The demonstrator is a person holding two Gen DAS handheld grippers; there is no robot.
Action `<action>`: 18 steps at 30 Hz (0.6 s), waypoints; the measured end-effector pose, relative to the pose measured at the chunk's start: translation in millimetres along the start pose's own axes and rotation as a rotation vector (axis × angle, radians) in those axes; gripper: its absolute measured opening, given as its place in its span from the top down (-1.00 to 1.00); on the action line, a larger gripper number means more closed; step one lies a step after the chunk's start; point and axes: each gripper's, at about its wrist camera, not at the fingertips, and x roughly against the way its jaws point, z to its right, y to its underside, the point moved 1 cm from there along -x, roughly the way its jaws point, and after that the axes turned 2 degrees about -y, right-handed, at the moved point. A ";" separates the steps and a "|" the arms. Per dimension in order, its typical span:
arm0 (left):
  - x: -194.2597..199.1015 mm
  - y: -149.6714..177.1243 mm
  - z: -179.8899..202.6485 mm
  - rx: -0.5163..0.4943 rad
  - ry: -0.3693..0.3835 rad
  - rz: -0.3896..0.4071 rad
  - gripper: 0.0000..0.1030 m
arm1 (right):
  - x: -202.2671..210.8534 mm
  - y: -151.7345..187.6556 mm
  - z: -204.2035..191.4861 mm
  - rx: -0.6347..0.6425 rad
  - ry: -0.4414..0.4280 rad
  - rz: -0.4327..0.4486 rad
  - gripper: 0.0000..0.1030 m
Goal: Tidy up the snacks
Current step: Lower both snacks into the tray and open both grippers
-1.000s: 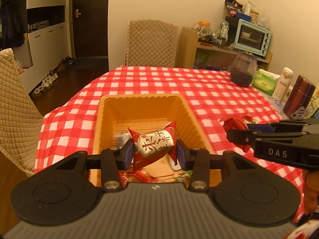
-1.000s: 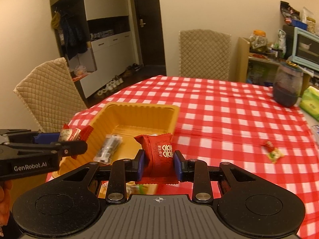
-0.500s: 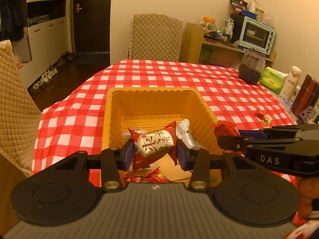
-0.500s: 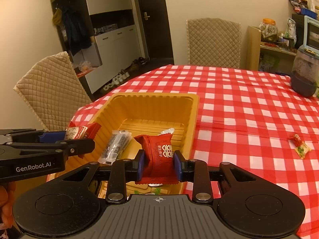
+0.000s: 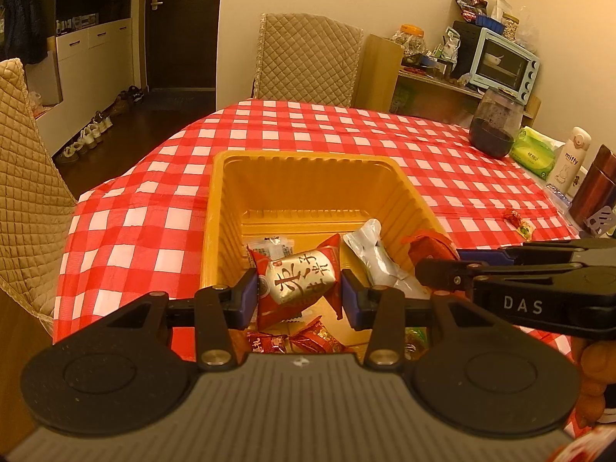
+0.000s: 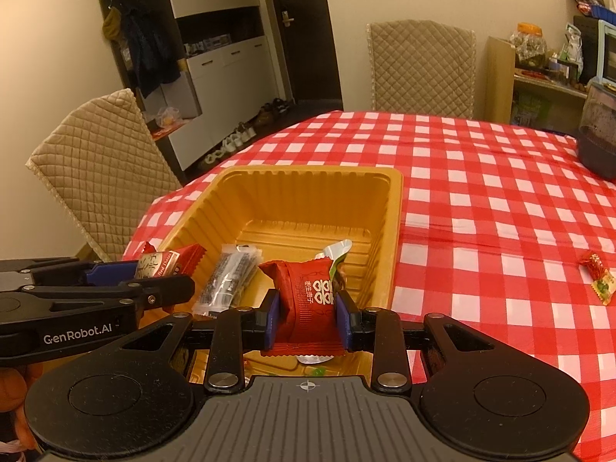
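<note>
Bottom centre, left view: left gripper [image 5: 296, 294] clamped on a red-and-silver packet [image 5: 298, 283], held over the near end of the tray [image 5: 308, 161]. Bottom centre, right view: right gripper [image 6: 308, 317] clamped on a red pouch [image 6: 310, 300], also above the tray's near end.

Mid-frame: tray floor already holds a silver pouch [image 5: 375, 258], a clear dark stick pack [image 6: 229, 281] and small red sweets [image 5: 313, 340] near the front wall (count unclear).

Right edge, further off: one red-green candy [image 6: 598, 281] lies on the checked cloth [image 6: 481, 192], well apart from the tray.

Judgement: well along. Left: release both packets, then fetch the stray candy.
</note>
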 end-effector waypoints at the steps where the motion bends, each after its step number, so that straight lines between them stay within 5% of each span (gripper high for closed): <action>1: -0.7 0.1 0.1 0.001 0.005 0.000 0.20 | -0.4 -0.4 -0.3 0.000 0.000 0.000 0.39; 4: -2.3 -0.5 2.8 -0.003 0.015 0.000 0.19 | -0.1 -1.1 -1.2 -0.003 0.001 0.005 0.39; 7: -1.6 -0.3 2.9 0.000 0.021 0.015 -0.37 | 2.0 -1.6 0.2 -0.012 0.003 0.017 0.39; 18: 5.0 3.0 -2.7 -0.028 -0.049 0.034 -0.39 | 6.5 -3.0 1.3 -0.022 -0.007 0.032 0.39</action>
